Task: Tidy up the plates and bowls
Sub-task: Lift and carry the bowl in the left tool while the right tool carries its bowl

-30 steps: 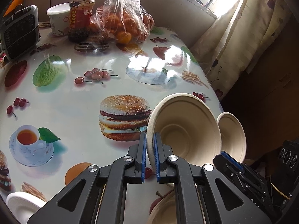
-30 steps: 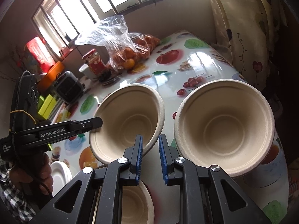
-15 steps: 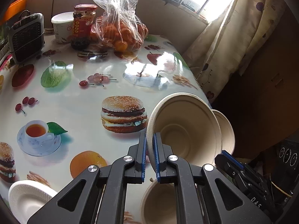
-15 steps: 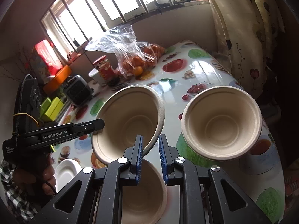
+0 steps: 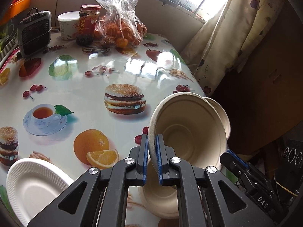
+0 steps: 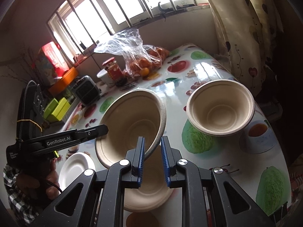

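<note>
**A:** So which step was that? The left gripper (image 5: 151, 158) was pinching the rim of a tilted bowl (image 5: 189, 132), held up above another bowl (image 5: 161, 194) sitting on the table (image 5: 75, 94) at the near edge.

**B:** Looked like stacking to me. The right gripper (image 6: 152, 158) was spread and holding nothing, just beside the lifted bowl's rim. A third bowl (image 6: 220, 106) sat further right, and a white plate (image 5: 32, 185) near left.

**A:** Next move?

**B:** Probably level the bowl, line it up over the lower one, ease it in, then let go.
</note>
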`<state>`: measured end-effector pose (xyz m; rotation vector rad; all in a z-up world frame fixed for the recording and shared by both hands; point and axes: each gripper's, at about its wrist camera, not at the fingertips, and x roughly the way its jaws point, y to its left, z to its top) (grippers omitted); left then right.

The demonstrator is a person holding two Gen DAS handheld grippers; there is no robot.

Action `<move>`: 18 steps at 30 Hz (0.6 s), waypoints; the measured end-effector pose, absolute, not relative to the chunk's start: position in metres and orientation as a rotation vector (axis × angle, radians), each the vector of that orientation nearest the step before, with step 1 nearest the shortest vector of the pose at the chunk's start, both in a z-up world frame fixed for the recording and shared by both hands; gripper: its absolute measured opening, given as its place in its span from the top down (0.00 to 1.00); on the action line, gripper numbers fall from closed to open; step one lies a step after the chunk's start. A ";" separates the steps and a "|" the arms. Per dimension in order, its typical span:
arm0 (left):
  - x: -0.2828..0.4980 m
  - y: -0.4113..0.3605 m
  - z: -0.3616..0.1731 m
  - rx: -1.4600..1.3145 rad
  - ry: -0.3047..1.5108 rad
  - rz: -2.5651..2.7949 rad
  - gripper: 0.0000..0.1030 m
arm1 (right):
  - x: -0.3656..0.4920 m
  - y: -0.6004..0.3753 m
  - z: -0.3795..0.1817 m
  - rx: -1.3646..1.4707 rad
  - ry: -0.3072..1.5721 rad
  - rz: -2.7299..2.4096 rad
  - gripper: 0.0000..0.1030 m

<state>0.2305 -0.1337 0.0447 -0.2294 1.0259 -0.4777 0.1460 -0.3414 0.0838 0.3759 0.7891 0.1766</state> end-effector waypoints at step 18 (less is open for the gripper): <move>0.199 -0.133 0.043 -0.202 1.031 -0.495 0.91 | 0.113 -0.339 0.082 0.388 0.783 0.159 0.83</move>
